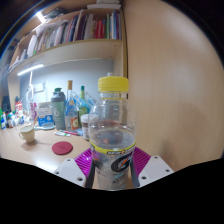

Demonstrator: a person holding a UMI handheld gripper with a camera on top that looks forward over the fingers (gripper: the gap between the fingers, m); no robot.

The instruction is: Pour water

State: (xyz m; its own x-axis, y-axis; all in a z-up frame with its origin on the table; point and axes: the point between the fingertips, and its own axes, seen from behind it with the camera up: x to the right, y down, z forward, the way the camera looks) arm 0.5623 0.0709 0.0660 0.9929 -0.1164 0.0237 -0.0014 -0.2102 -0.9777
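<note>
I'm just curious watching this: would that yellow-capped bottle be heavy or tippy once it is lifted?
The bottle looks nearly full of clear liquid, so probably heavy for its size. It is tall and narrow, so likely tippy. The gripper presses its labelled lower half from both sides; smooth plastic may slip.

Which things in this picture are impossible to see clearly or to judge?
- Bottle base: gripper view, cut off below between the fingers.
- Finger contact: pads flank the bottle, but real pressing cannot be confirmed.
- Cup or glass to pour into: none identifiable.
- Desk clutter behind the bottle: too small to name.
- Books on the shelf: titles unreadable.
</note>
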